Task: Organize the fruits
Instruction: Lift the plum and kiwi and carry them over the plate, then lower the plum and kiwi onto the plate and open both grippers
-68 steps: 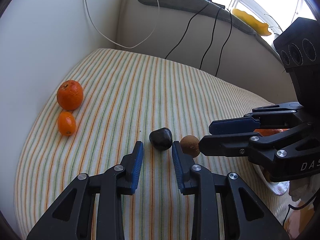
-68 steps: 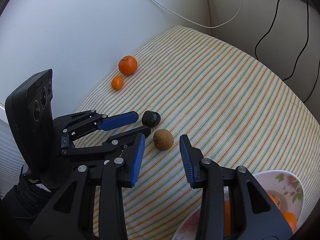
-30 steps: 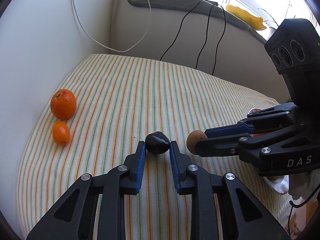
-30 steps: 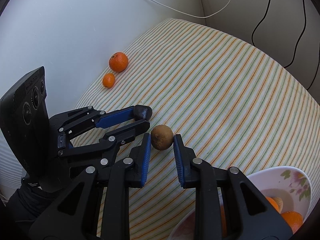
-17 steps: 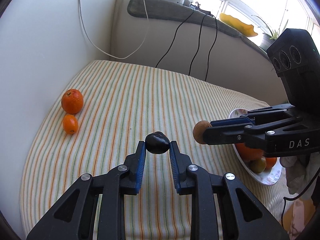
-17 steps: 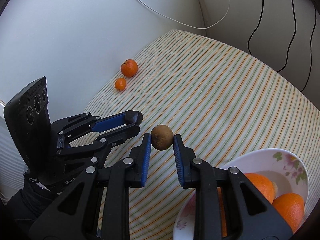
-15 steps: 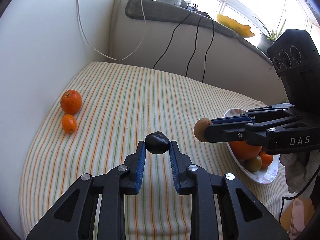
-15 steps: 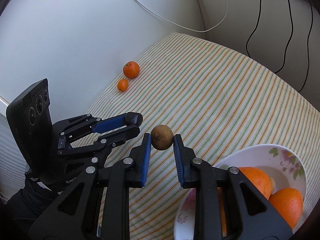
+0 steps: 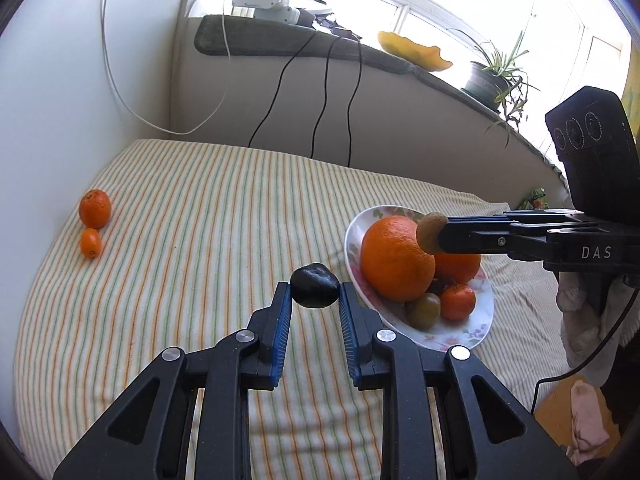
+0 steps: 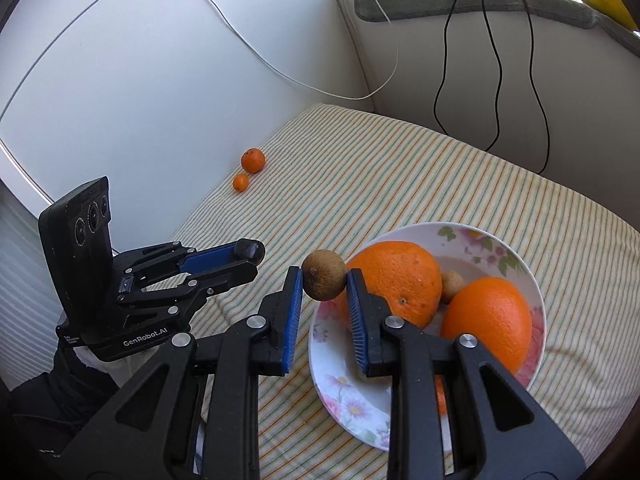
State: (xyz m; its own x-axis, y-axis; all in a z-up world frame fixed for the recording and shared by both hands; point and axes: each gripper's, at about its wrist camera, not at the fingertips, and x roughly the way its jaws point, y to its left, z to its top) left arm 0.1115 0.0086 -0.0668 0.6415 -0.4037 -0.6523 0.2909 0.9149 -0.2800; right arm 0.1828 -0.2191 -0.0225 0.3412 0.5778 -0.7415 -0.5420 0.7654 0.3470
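Observation:
My left gripper (image 9: 314, 300) is shut on a dark, almost black fruit (image 9: 314, 290), held above the striped cloth just left of the flowered bowl (image 9: 472, 332). My right gripper (image 10: 323, 280) is shut on a small brown fruit (image 10: 323, 275) at the bowl's (image 10: 516, 252) left rim, over a big orange (image 10: 396, 280). The bowl holds two big oranges and several smaller fruits. Seen from the left wrist, the brown fruit (image 9: 431, 233) hangs in front of the big orange (image 9: 394, 260). From the right wrist, the left gripper (image 10: 250, 258) shows at left with the dark fruit (image 10: 250, 251).
An orange (image 9: 95, 208) and a small kumquat-like fruit (image 9: 90, 242) lie on the striped cloth (image 9: 208, 216) by the white wall at far left. Black cables (image 9: 320, 92) hang down the back ledge. A potted plant (image 9: 490, 80) stands on the sill.
Both grippers rose off the cloth with their fruits and swung right toward the bowl, which has come fully into view. The right gripper's brown fruit now hangs over the bowl.

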